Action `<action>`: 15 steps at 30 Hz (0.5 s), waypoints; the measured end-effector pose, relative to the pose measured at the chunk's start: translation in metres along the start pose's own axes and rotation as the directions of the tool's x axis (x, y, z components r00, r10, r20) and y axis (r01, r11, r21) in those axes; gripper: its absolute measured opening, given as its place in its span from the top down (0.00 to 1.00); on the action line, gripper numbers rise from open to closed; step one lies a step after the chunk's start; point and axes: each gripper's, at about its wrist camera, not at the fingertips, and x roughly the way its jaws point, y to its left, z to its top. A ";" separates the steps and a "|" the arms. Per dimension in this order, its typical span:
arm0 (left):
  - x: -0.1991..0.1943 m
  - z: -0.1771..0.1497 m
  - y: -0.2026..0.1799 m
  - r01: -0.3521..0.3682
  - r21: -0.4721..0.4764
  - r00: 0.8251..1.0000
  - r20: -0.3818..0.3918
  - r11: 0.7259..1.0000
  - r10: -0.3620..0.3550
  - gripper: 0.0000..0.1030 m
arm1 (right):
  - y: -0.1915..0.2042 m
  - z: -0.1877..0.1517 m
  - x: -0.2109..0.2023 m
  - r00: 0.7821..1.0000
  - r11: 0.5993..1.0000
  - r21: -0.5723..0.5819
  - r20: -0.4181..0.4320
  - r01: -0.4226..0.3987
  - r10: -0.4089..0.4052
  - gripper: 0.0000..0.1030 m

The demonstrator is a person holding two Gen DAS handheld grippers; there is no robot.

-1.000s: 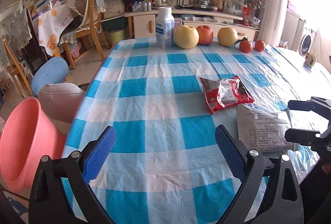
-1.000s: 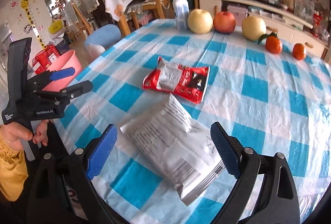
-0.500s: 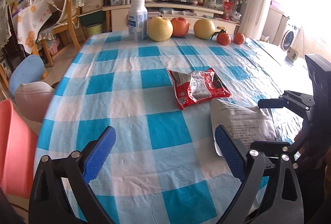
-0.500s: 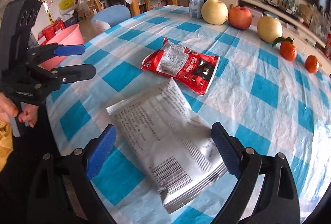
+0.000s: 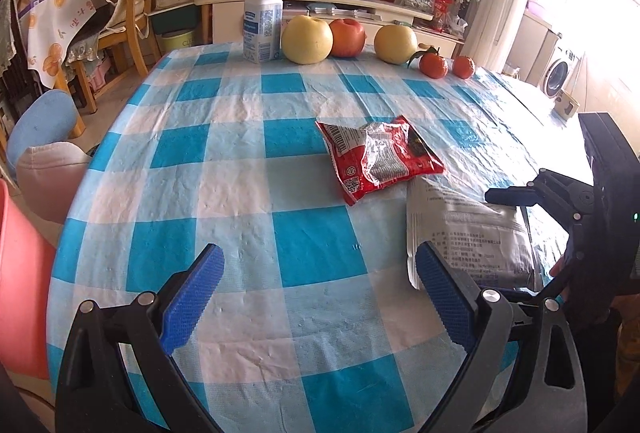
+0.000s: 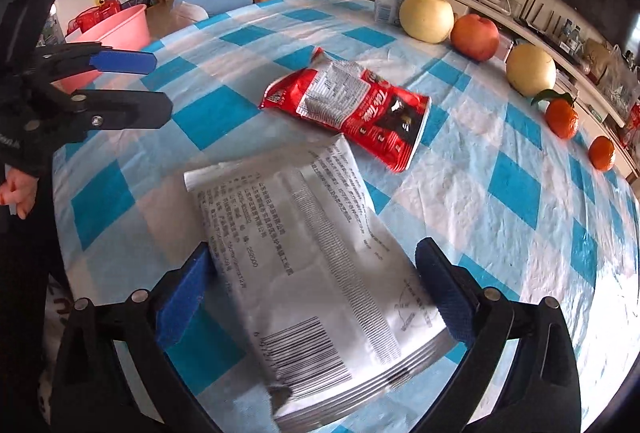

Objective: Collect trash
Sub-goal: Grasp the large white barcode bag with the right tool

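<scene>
A red snack wrapper lies crumpled near the middle of the blue-checked table. A white printed pouch lies flat just in front of it, near the table's edge. My right gripper straddles the pouch's near end. Its jaws are opening, with the pouch between them and the pads not pressing on it. My left gripper hangs open over bare tablecloth to the left of the pouch, with nothing between its fingers. In the right wrist view the left gripper shows at the left edge.
A white bottle, three large fruits and two tangerines line the table's far edge. A pink basin stands on the floor left of the table, beside a blue stool. Chairs and a TV cabinet stand behind.
Both grippers have come lower over the table. The right one has rolled and closed in over the pouch, its jaws a little wider. The left view has swung toward the wrappers.
</scene>
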 end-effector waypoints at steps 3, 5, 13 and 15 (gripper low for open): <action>0.001 0.000 0.000 0.002 -0.003 1.000 0.002 1.000 -0.002 0.07 | -0.009 0.001 0.003 1.000 0.998 0.057 -0.010 -0.014 0.015 0.04; 0.002 0.001 0.000 0.010 -0.009 1.000 0.001 1.000 -0.010 0.07 | -0.011 0.001 0.002 1.000 0.997 0.073 -0.005 -0.022 0.022 0.06; 0.007 0.003 -0.004 0.022 0.002 1.000 0.002 1.000 -0.022 0.07 | -0.025 -0.001 -0.010 0.998 0.985 0.163 0.019 -0.060 0.058 0.22; 0.007 0.005 -0.006 0.021 0.023 1.000 0.007 1.000 -0.021 0.07 | -0.028 -0.003 -0.012 0.998 0.981 0.185 0.020 -0.062 0.059 0.22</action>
